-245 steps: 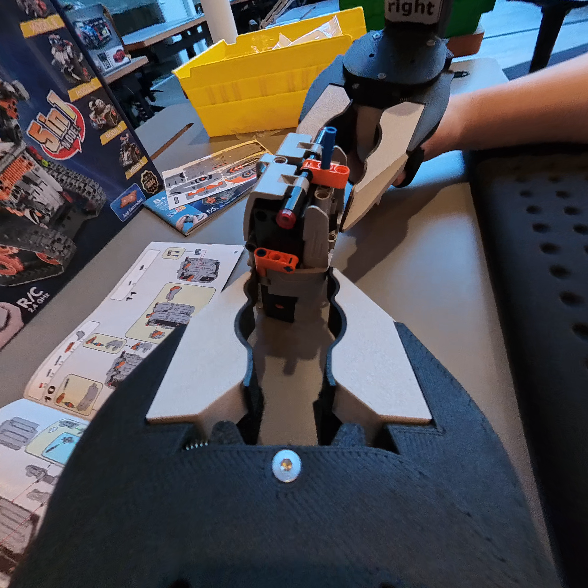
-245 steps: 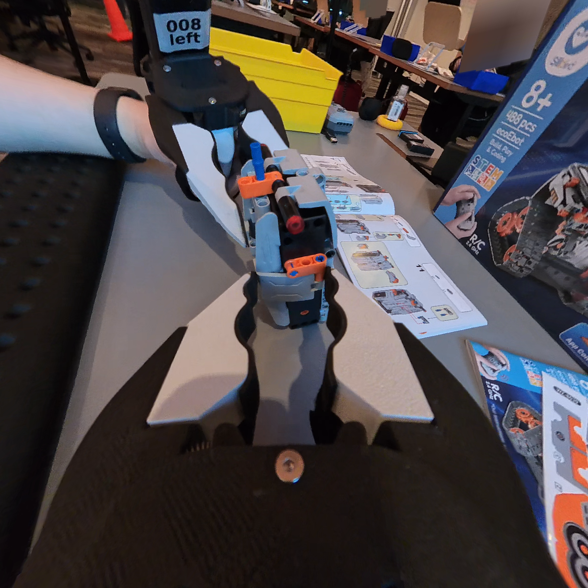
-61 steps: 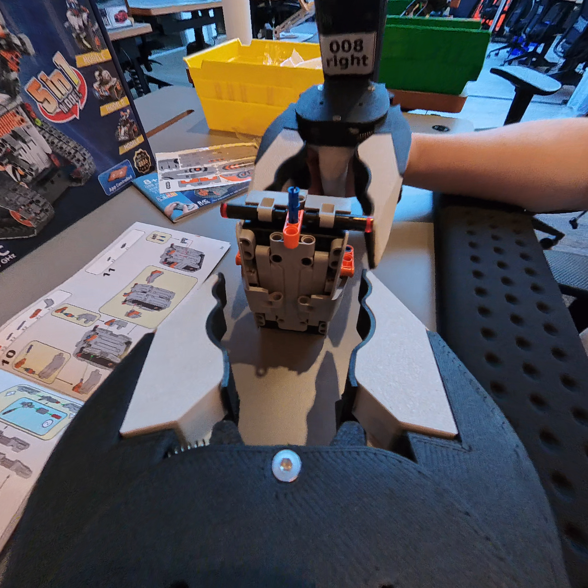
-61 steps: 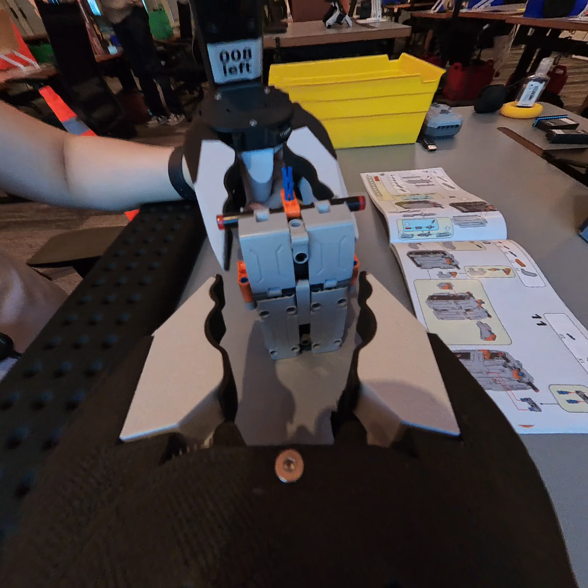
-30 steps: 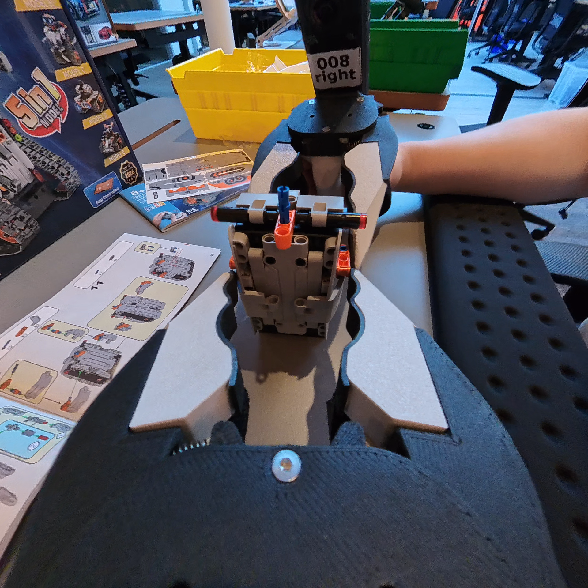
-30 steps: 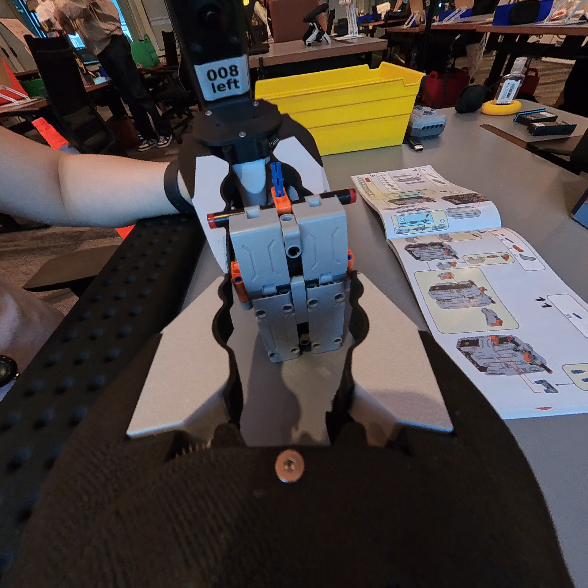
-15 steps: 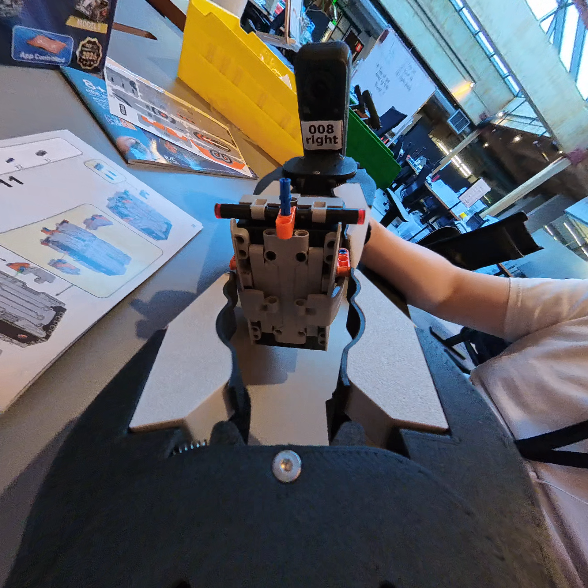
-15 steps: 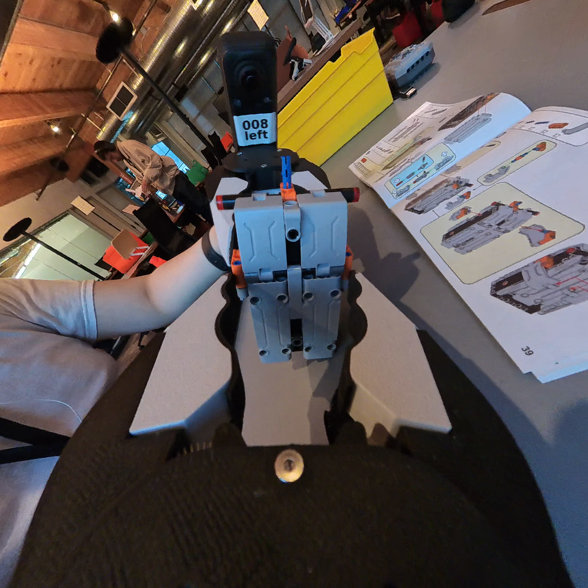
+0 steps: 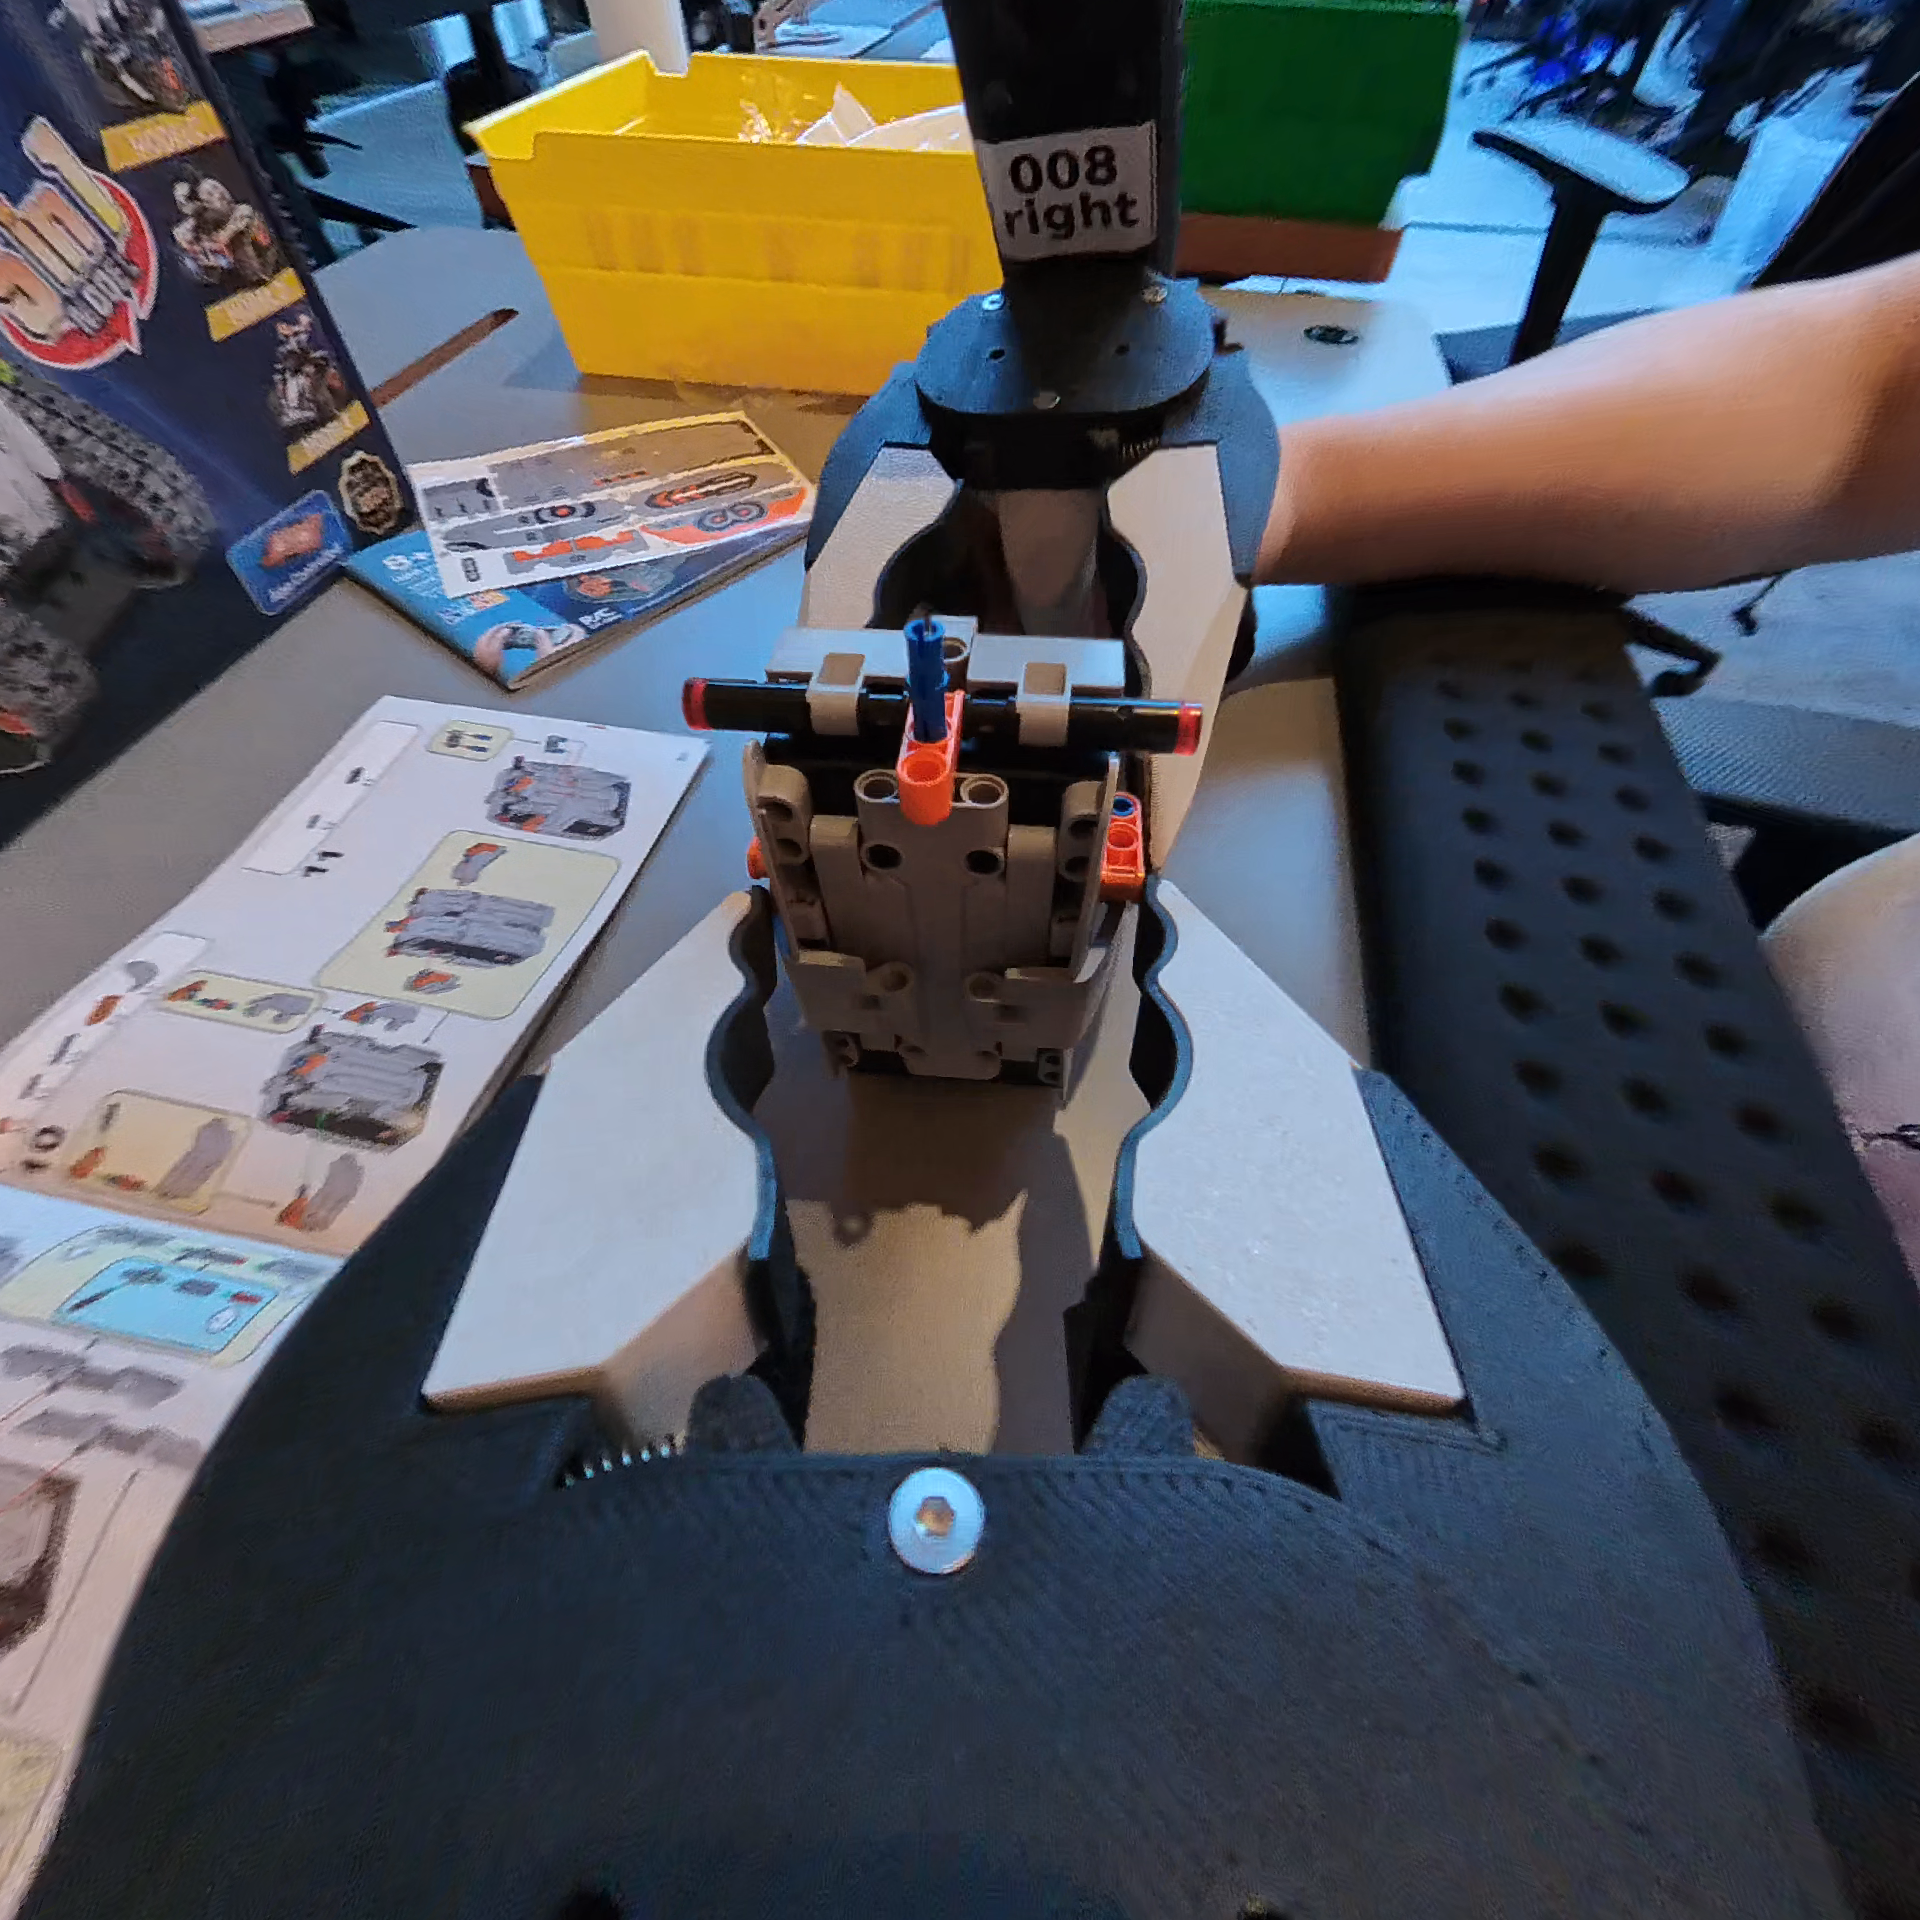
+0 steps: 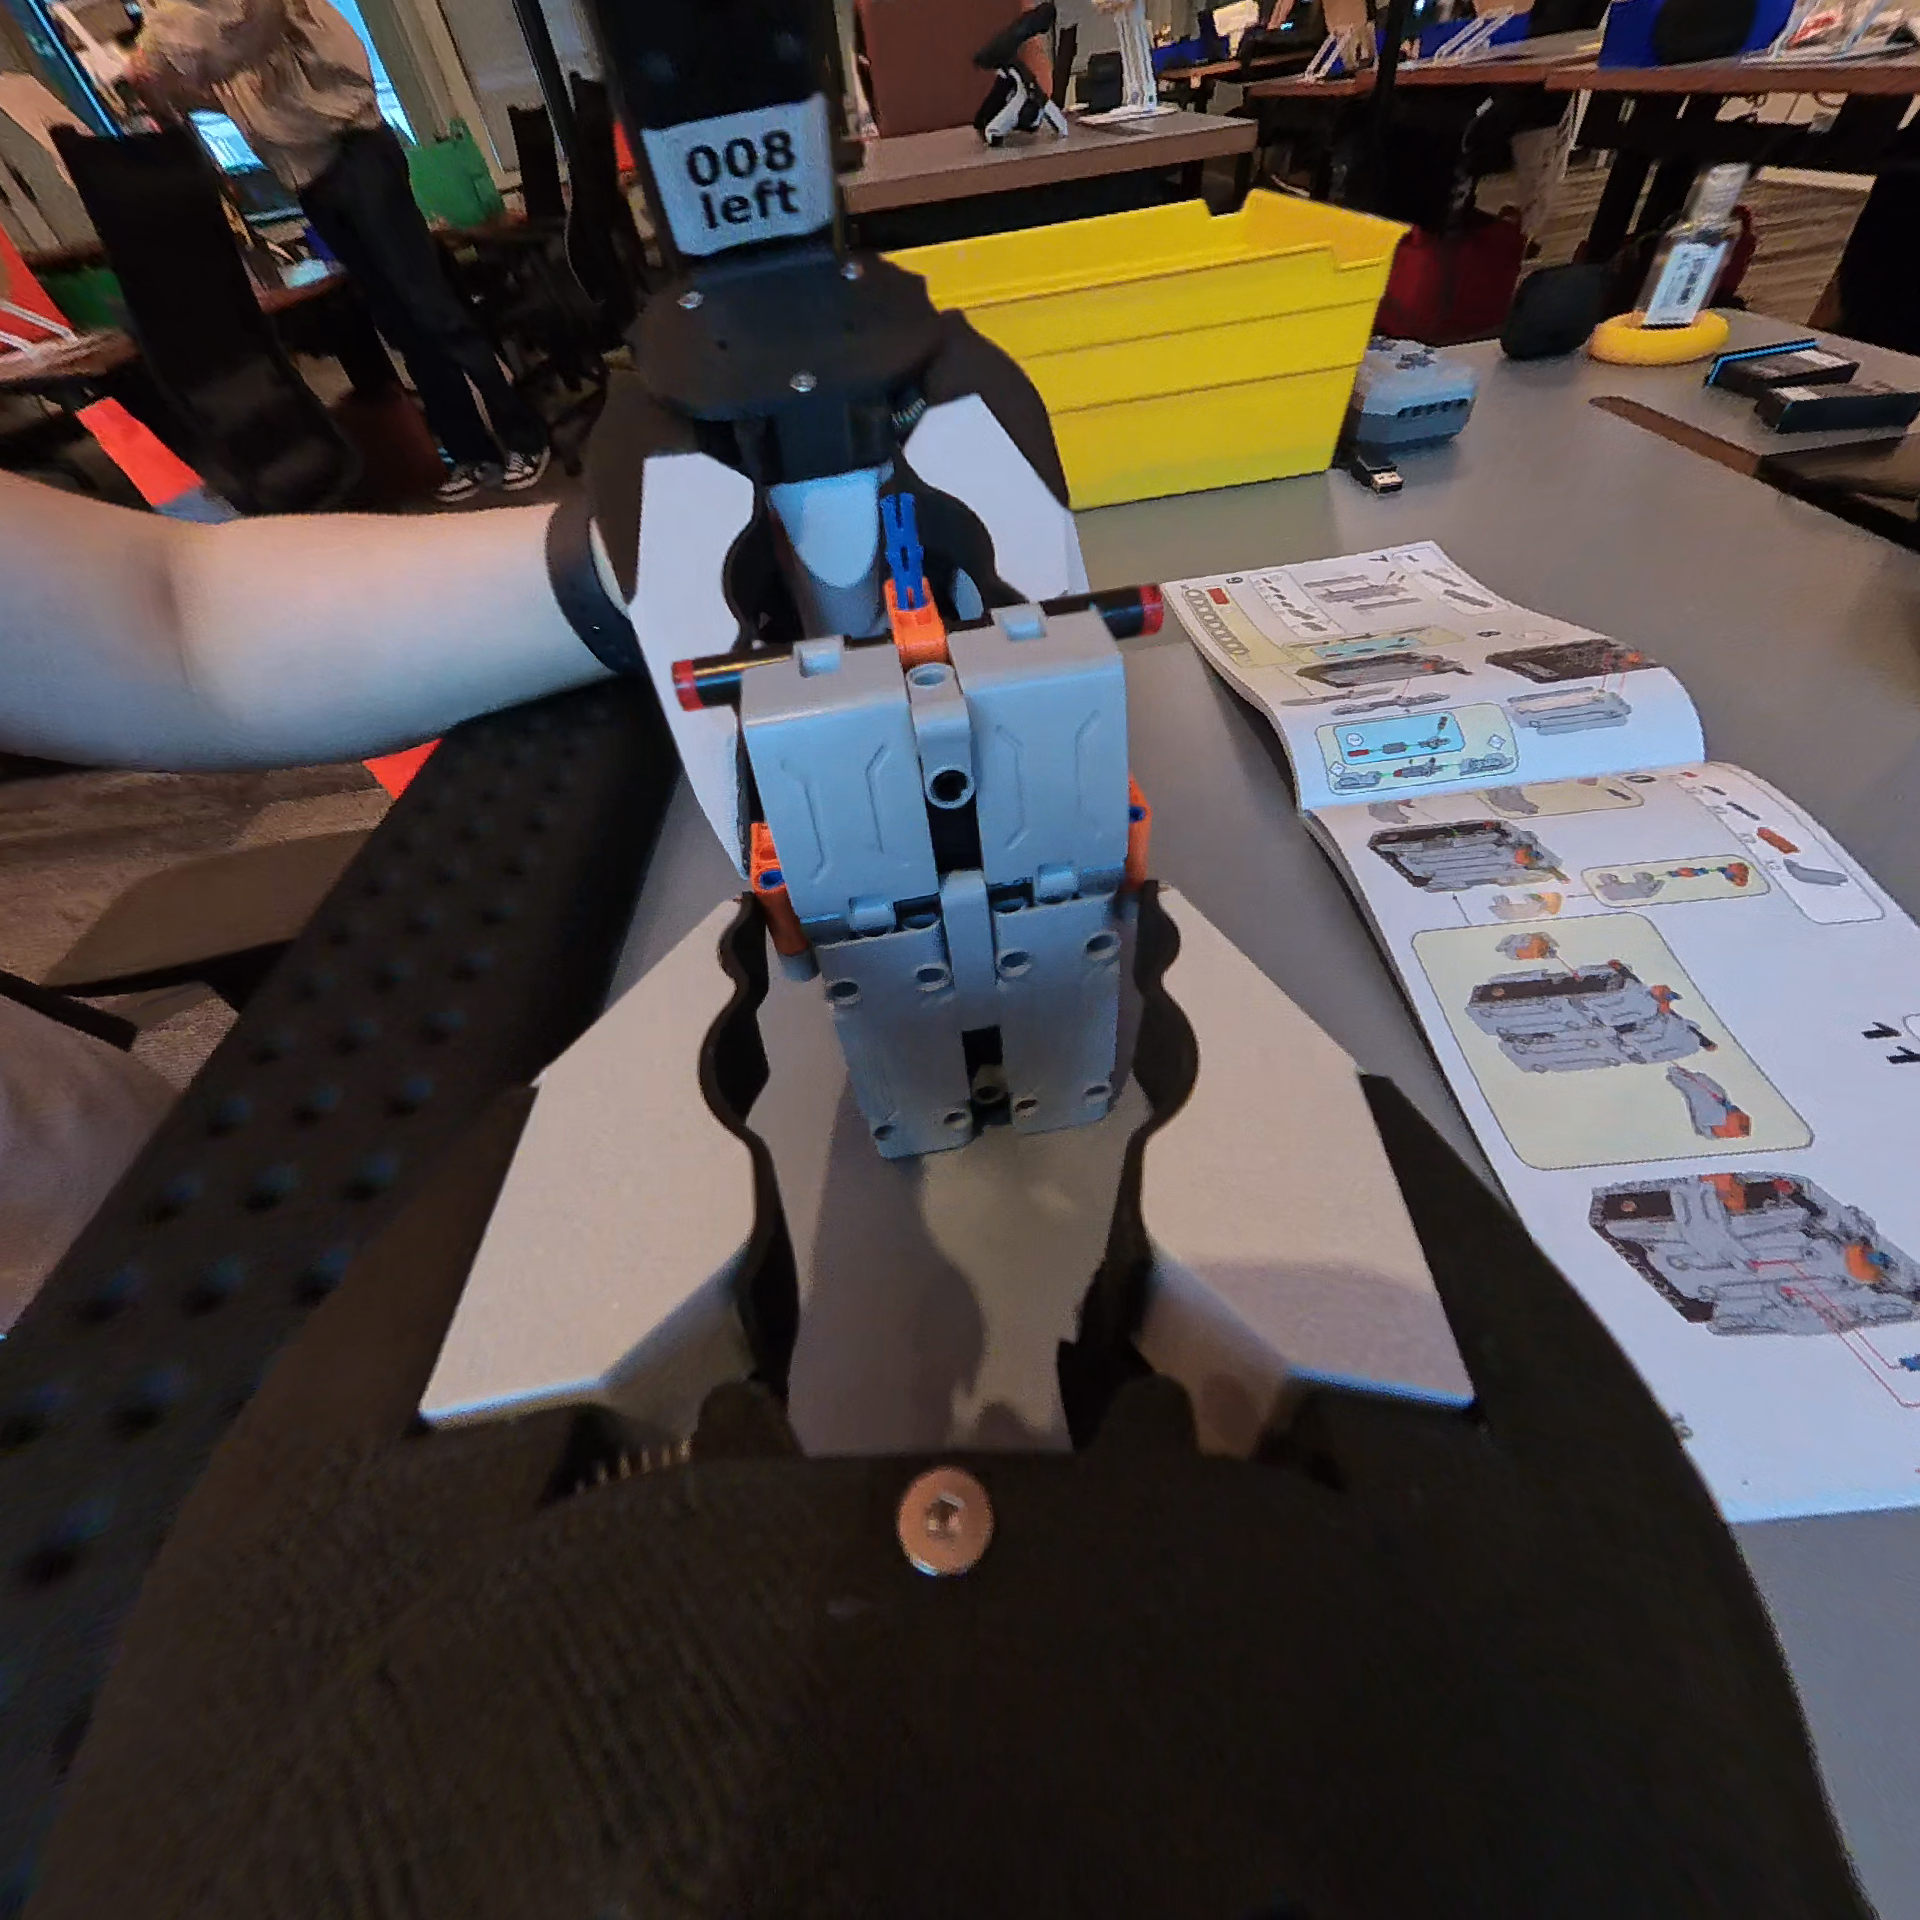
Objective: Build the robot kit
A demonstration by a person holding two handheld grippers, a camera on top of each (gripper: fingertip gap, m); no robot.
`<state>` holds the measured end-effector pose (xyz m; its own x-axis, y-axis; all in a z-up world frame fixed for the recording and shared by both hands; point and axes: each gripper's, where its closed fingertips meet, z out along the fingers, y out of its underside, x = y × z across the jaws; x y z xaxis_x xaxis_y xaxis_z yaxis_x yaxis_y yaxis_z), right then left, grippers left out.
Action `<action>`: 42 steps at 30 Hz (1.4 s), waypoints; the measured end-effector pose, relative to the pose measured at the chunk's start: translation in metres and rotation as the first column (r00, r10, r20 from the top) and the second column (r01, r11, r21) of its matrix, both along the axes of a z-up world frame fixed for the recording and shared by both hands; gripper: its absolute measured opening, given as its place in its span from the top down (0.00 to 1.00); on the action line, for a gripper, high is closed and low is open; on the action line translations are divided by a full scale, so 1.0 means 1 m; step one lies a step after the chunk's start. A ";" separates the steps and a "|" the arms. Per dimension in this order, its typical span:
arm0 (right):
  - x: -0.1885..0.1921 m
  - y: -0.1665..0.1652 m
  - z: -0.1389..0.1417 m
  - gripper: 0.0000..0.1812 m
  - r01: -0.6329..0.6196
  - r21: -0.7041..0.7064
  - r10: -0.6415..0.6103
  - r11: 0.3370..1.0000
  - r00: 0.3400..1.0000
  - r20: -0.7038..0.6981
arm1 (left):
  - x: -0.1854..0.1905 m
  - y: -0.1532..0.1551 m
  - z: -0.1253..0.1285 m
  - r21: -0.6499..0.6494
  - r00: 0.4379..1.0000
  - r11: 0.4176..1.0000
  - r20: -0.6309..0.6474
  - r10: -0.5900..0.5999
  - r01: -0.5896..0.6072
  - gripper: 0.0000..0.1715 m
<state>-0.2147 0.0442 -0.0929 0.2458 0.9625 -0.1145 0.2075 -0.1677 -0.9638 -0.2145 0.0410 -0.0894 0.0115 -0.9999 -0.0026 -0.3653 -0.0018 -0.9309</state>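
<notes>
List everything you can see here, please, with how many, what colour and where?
grey, black and orange brick-built model: one, standing between both grippers
black axle with red ends: one, across the model's top
small blue pin: one, upright on the model
open instruction booklet: one, white, flat on the grey table
yellow plastic bin: one, far side of table
dark blue toy box: one, standing beside the booklet
black perforated panel: one, along the table edge
left gripper: shut on the model
right gripper: shut on the model
</notes>
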 end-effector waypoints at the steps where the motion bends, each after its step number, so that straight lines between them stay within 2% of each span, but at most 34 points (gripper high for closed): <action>1: -0.001 0.001 -0.001 0.61 0.006 0.000 -0.006 1.000 1.000 0.005 | -0.002 0.001 0.000 0.015 1.000 1.000 -0.007 0.017 -0.017 0.60; 10: 0.021 0.009 -0.001 0.60 0.083 -0.049 -0.084 0.995 0.996 -0.024 | -0.019 0.007 0.000 0.046 0.980 0.980 -0.032 0.196 -0.194 0.60; 13: 0.025 0.012 -0.003 0.60 0.109 -0.040 -0.109 0.993 0.994 0.006 | -0.034 0.013 -0.001 0.044 0.952 0.952 -0.036 0.303 -0.302 0.60; 15: 0.026 0.014 -0.007 0.60 0.122 -0.037 -0.121 0.992 0.992 0.039 | -0.050 0.022 -0.001 0.012 0.911 0.912 -0.034 0.410 -0.410 0.60; 17: 0.027 0.015 -0.014 0.60 0.133 -0.041 -0.129 0.990 0.988 0.080 | -0.072 0.036 -0.001 0.024 0.835 0.836 -0.041 0.548 -0.548 0.60; 19: 0.026 0.014 -0.017 0.61 0.129 -0.043 -0.124 0.991 0.987 0.101 | -0.097 0.050 -0.001 0.053 0.727 0.729 -0.059 0.684 -0.682 0.60; 22: 0.025 0.014 -0.020 0.61 0.132 -0.035 -0.127 0.991 0.984 0.126 | -0.136 0.070 -0.002 0.035 0.524 0.528 -0.084 0.848 -0.849 0.60; 25: 0.024 0.012 -0.024 0.61 0.133 -0.032 -0.126 0.991 0.980 0.157 | -0.167 0.084 -0.002 0.031 0.329 0.332 -0.082 0.941 -0.943 0.60; 27: 0.024 0.011 -0.026 0.61 0.133 -0.028 -0.127 0.991 0.977 0.172 | -0.172 0.088 -0.002 0.017 0.280 0.283 -0.075 0.957 -0.959 0.60; 30: 0.024 0.009 -0.028 0.61 0.134 -0.022 -0.127 0.991 0.974 0.186 | -0.169 0.093 -0.002 0.024 0.247 0.249 -0.063 0.967 -0.968 0.60; 32: 0.023 0.007 -0.029 0.61 0.131 -0.023 -0.124 0.991 0.973 0.194 | -0.164 0.093 -0.006 0.045 0.246 0.249 -0.071 0.967 -0.967 0.58; 34: 0.023 0.006 -0.029 0.61 0.128 -0.022 -0.122 0.991 0.973 0.197 | -0.158 0.090 -0.017 0.056 0.267 0.274 -0.111 0.957 -0.960 0.49; 36: 0.023 0.006 -0.030 0.61 0.128 -0.024 -0.121 0.991 0.972 0.201 | -0.157 0.086 -0.026 0.072 0.286 0.299 -0.146 0.947 -0.952 0.45; 42: 0.026 0.005 -0.028 0.61 0.143 -0.040 -0.133 0.989 0.972 0.193 | -0.160 0.078 -0.034 0.025 0.356 0.366 -0.184 0.916 -0.930 0.51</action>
